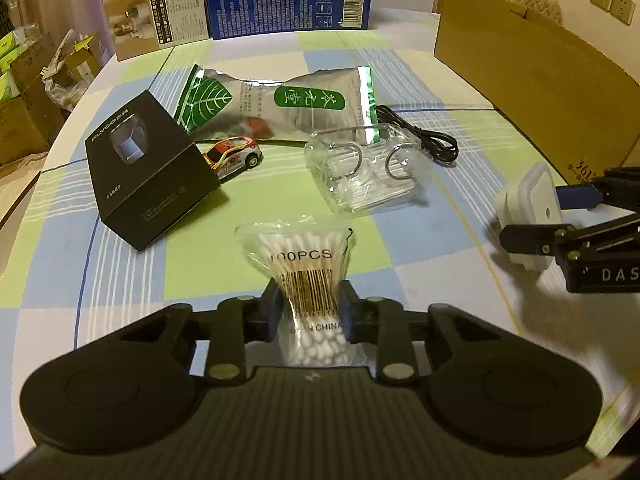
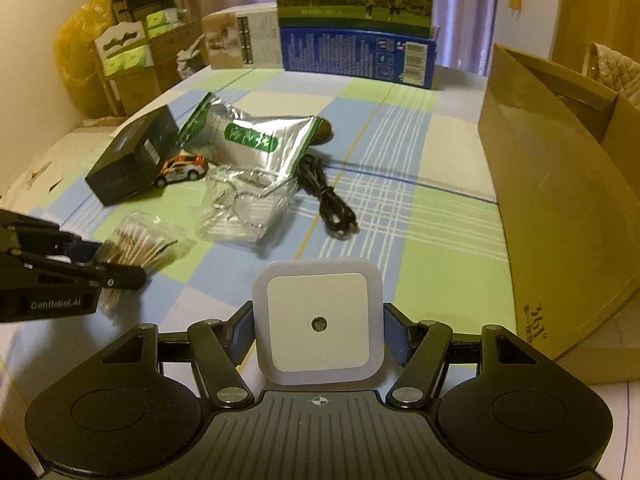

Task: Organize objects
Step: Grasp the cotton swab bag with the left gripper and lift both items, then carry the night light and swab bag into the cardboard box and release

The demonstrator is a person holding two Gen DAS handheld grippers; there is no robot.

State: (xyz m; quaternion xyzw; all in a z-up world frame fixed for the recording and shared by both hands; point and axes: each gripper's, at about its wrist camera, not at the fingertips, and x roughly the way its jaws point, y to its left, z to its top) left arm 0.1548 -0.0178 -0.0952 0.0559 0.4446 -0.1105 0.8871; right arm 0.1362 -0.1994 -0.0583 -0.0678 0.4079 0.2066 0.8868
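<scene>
My left gripper (image 1: 310, 306) is shut on a clear bag of cotton swabs (image 1: 304, 256), held just above the checked cloth; the same bag of cotton swabs (image 2: 140, 242) shows at the left of the right wrist view, in the left gripper (image 2: 116, 264). My right gripper (image 2: 318, 330) is shut on a white square night light (image 2: 318, 322), also visible as the night light (image 1: 528, 208) at the right of the left wrist view. On the table lie a black box (image 1: 148, 172), a toy car (image 1: 234, 154), a silver-green pouch (image 1: 288, 102), a clear plastic case (image 1: 360, 168) and a black cable (image 1: 424, 136).
An open brown cardboard box (image 1: 540, 92) stands at the right, close to the right gripper. A blue carton (image 1: 288, 8) and a beige carton (image 1: 156, 20) stand at the table's far edge. Stacked boxes (image 2: 128, 60) sit on the floor beyond the left edge.
</scene>
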